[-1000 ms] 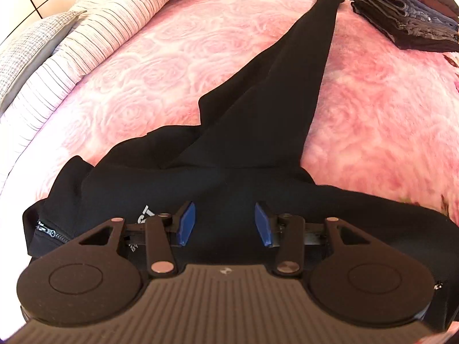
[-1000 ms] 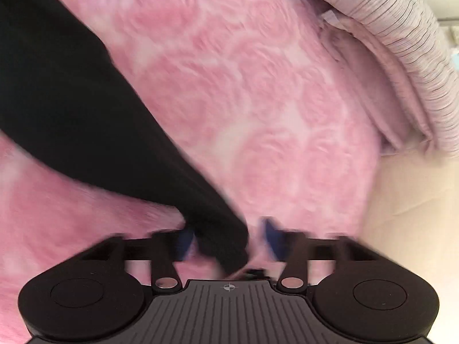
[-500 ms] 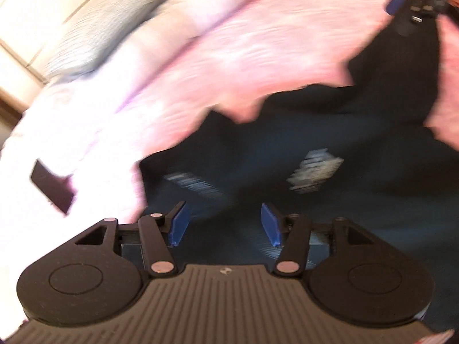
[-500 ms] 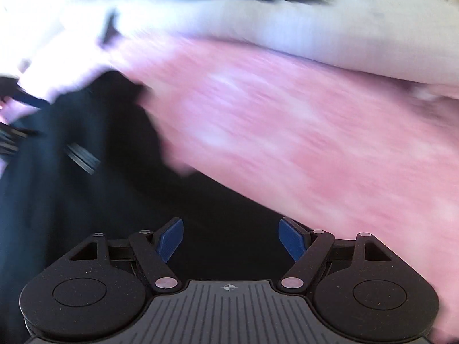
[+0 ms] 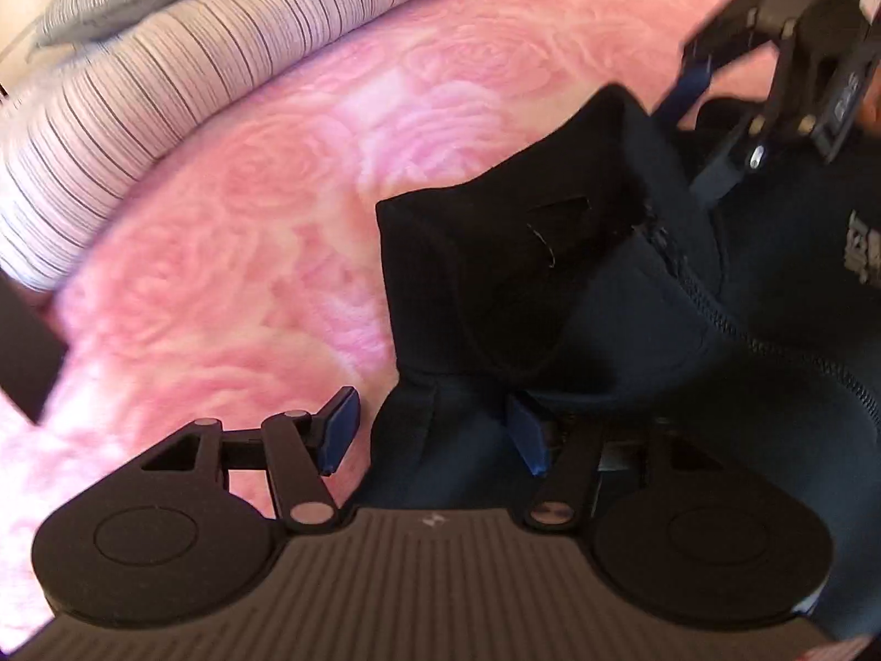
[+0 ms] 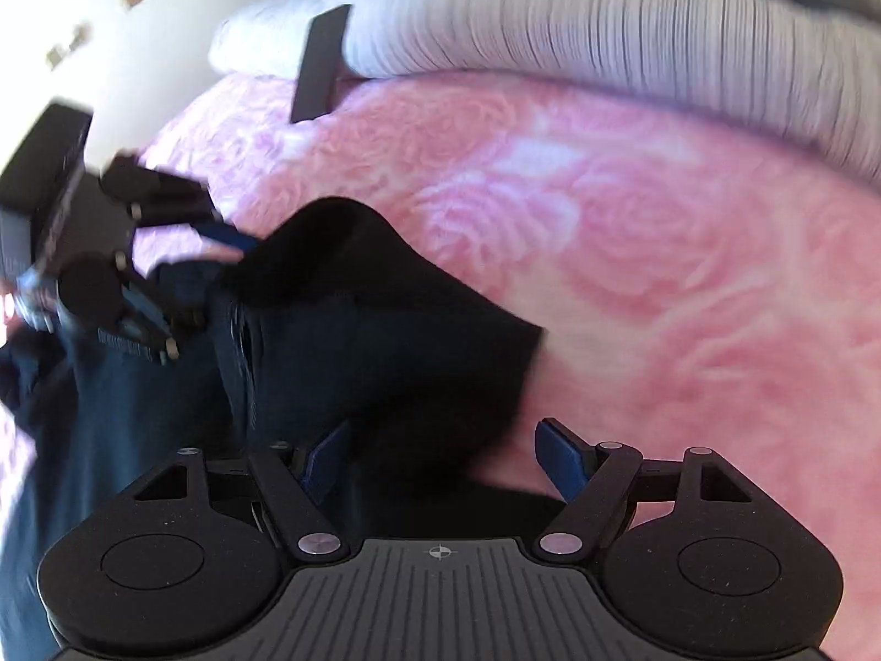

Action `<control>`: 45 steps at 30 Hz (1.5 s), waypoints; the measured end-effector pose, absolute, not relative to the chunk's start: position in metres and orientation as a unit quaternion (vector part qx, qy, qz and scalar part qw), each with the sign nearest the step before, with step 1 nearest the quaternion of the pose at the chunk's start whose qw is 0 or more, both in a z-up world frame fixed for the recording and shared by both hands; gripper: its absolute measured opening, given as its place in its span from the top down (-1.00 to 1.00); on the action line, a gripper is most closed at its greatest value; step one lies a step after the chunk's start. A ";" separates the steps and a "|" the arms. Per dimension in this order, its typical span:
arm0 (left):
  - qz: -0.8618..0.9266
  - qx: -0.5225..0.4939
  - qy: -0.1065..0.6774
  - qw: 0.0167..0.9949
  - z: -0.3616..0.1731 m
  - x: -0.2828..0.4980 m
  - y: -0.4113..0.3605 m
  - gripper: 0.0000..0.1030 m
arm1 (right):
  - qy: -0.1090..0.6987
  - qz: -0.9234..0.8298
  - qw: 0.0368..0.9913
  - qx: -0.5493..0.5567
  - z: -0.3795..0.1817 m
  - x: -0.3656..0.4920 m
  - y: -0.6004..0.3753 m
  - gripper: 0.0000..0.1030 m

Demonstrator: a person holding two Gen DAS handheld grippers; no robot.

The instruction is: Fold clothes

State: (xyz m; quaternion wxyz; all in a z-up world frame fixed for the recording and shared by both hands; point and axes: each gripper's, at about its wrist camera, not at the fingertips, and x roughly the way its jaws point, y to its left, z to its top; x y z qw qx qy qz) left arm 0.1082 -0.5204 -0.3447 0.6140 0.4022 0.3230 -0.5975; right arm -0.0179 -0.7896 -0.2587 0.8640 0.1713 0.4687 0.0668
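A dark navy zip jacket (image 5: pixel 550 286) lies on the pink rose-patterned bed cover, its collar standing up and its zipper (image 5: pixel 710 297) running to the right. My left gripper (image 5: pixel 432 432) is open, its jaws either side of the collar's lower edge. My right gripper (image 6: pixel 440 454) is open over the other side of the collar (image 6: pixel 385 319). In the left wrist view the right gripper (image 5: pixel 683 115) shows at the upper right, by the collar. In the right wrist view the left gripper (image 6: pixel 231 281) shows at the left, at the collar's far end.
The pink bed cover (image 5: pixel 248 231) spreads around the jacket. A striped pillow (image 5: pixel 165 71) and a grey pillow lie along the far side. A flat black object (image 6: pixel 319 63) leans by the pillow. A white wall (image 6: pixel 137 11) stands beyond.
Both grippers have swung from the stretched sleeve to the jacket's collar end. My right gripper has let go of the sleeve end and now stands open. The left stayed open.
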 end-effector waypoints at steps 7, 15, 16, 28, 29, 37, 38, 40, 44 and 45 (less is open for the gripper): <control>-0.600 0.344 0.298 0.658 -0.305 0.114 -0.515 0.86 | 0.457 0.016 0.881 0.126 -0.227 0.005 -0.787 0.70; -0.509 0.349 0.339 0.710 -0.339 0.138 -0.527 0.85 | 0.441 -0.022 0.885 0.145 -0.240 0.049 -0.825 0.44; -0.504 0.340 0.340 0.718 -0.337 0.138 -0.521 0.81 | 0.432 -0.036 0.890 0.142 -0.240 0.040 -0.824 0.26; -0.574 0.328 0.301 0.687 -0.276 0.024 -0.517 0.65 | 0.480 -0.185 0.839 0.178 -0.242 -0.213 -0.830 -0.50; -0.586 0.332 0.297 0.676 -0.273 0.005 -0.524 0.65 | 0.492 -0.206 0.826 0.181 -0.245 -0.236 -0.831 -0.50; -0.689 0.388 0.226 0.568 -0.270 -0.131 -0.619 0.50 | 0.475 -0.309 0.801 0.192 -0.209 -0.365 -0.876 -0.50; -0.696 0.399 0.220 0.555 -0.274 -0.144 -0.634 0.50 | 0.476 -0.311 0.805 0.171 -0.204 -0.371 -0.887 -0.50; -0.700 0.427 0.205 0.533 -0.285 -0.164 -0.663 0.50 | 0.479 -0.313 0.810 0.126 -0.195 -0.380 -0.909 -0.50; -0.695 0.485 0.190 0.496 -0.307 -0.186 -0.693 0.48 | 0.510 -0.296 0.807 0.037 -0.193 -0.392 -0.966 -0.50; -0.694 0.497 0.184 0.488 -0.311 -0.189 -0.696 0.48 | 0.519 -0.287 0.805 0.017 -0.194 -0.392 -0.980 -0.50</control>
